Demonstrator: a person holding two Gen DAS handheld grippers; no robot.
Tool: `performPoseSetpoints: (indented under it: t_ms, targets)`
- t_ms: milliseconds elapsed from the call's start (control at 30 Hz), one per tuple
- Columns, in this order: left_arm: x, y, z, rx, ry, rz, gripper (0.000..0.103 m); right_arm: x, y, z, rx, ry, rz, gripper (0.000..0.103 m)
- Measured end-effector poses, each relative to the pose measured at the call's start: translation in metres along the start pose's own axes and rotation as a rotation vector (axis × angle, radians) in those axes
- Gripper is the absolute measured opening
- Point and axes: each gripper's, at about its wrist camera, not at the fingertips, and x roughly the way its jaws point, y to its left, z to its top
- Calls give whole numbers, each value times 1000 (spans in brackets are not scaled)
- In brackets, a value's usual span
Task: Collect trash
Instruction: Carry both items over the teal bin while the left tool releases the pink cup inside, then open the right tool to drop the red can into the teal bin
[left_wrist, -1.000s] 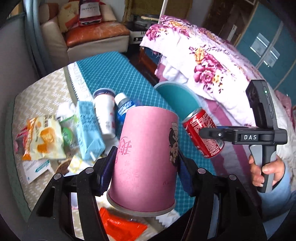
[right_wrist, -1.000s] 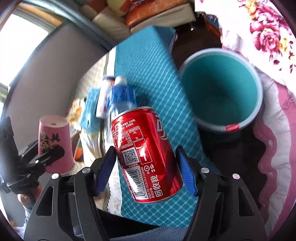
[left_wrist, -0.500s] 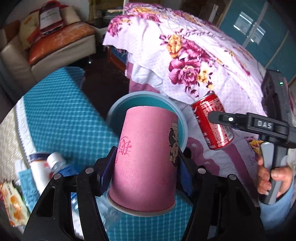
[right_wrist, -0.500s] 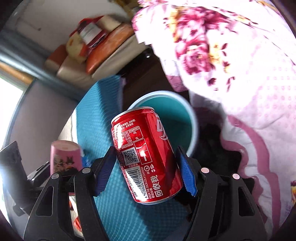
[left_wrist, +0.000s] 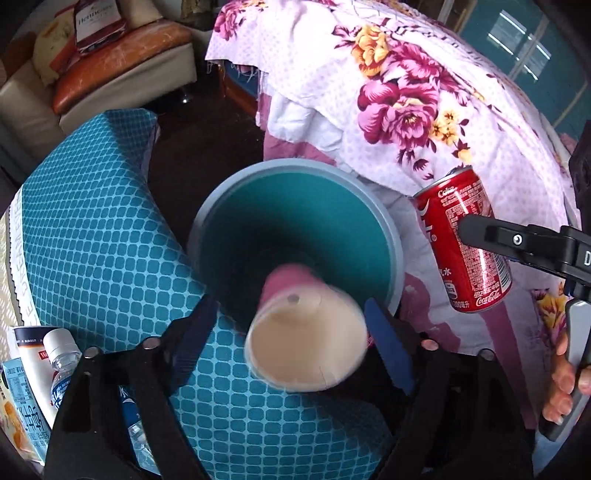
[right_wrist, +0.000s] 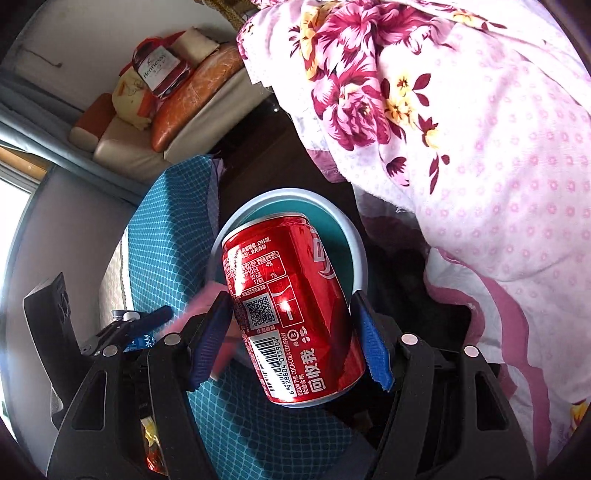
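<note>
The left gripper (left_wrist: 291, 334) is opening its fingers; the blurred cup (left_wrist: 306, 332), loose between them, tips over the bin (left_wrist: 207, 236). Rightward, the right gripper (right_wrist: 291, 332) is clamped on the can (right_wrist: 291, 314) beside the rim. Likely next: carry it over the bin, release. The bin's bottom is hidden.

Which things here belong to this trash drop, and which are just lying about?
In the job:
pink paper cup, falling from the opening left gripper
red Coca-Cola can, in right gripper
teal bin

Lying about:
floral quilt
sofa
</note>
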Motion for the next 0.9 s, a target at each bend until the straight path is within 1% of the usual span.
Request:
performPoseSetpoints:
  t_ms: [100,300,367,433,567,633,767,900]
  targets:
    - [-8,3,-4,-13,-8,-19,84,2,3,-1,-4,5,-1,63]
    - [-38,8,-16,-22,-59,-27,84,7,12,-2,-26,20,-7,63]
    - [-49,13,-22,-34,-80,-29,86,11,18,-2,-39,28,-13,63]
    - [-60,22,-29,-54,-101,-32,87,14,25,-2,-50,35,-18,63]
    - [-74,39,-42,-105,-116,-41,87,22,42,-5,-79,53,-25,64]
    - [-78,49,-49,-132,-120,-41,87,23,49,-7,-88,60,-21,70]
    - [-88,68,-64,-184,-126,-36,87,20,65,-14,-116,60,-23,72]
    - [-104,85,-80,-215,-153,-26,87,14,80,-21,-145,56,-31,73]
